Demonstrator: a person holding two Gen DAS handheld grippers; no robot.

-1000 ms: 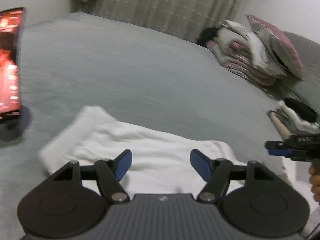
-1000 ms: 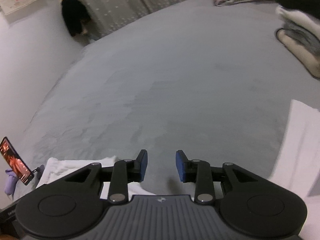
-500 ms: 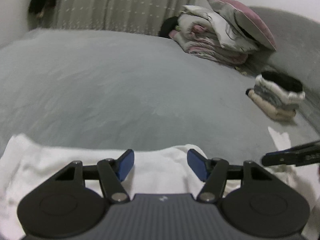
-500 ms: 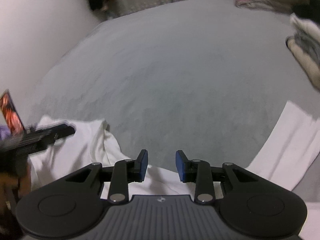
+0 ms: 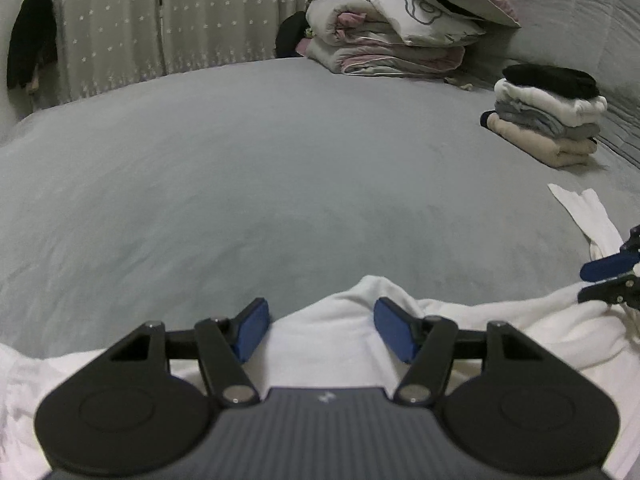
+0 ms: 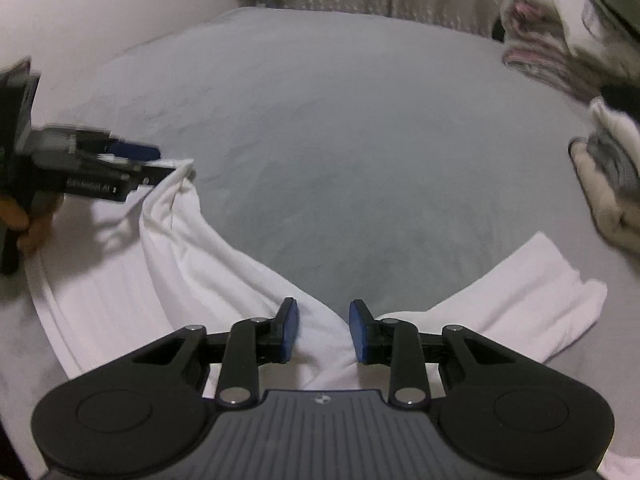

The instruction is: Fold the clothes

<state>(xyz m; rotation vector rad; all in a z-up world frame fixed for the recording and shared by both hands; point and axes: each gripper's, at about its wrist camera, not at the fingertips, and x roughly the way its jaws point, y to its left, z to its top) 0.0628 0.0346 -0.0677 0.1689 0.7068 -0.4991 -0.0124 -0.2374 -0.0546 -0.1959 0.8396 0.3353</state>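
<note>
A white garment [image 5: 320, 344] lies spread on the grey bed [image 5: 280, 160]. My left gripper [image 5: 322, 330] hangs low over its far edge, and a raised bump of cloth sits between its wide-apart blue pads [image 5: 252, 330], which do not press on it. In the right wrist view the white garment [image 6: 224, 272] forms a ridge running from the left gripper [image 6: 160, 162] down to my right gripper [image 6: 323, 330]. The right jaws are closing with a fold of cloth between them. One white sleeve [image 6: 532, 280] stretches out to the right. The right gripper [image 5: 588, 280] also shows at the left wrist view's right edge.
A stack of folded clothes [image 5: 548, 116] sits at the right of the bed, and a pile of bedding and pillows [image 5: 392, 36] lies behind it. Curtains [image 5: 160, 20] and a hanging black item [image 5: 30, 52] stand at the back. A person's hand [image 6: 24, 220] holds the left gripper.
The left wrist view has rolled and swung off the phone toward the pillows. Both grippers have sunk onto the white garment. The right jaws have narrowed and cloth now lies between them.
</note>
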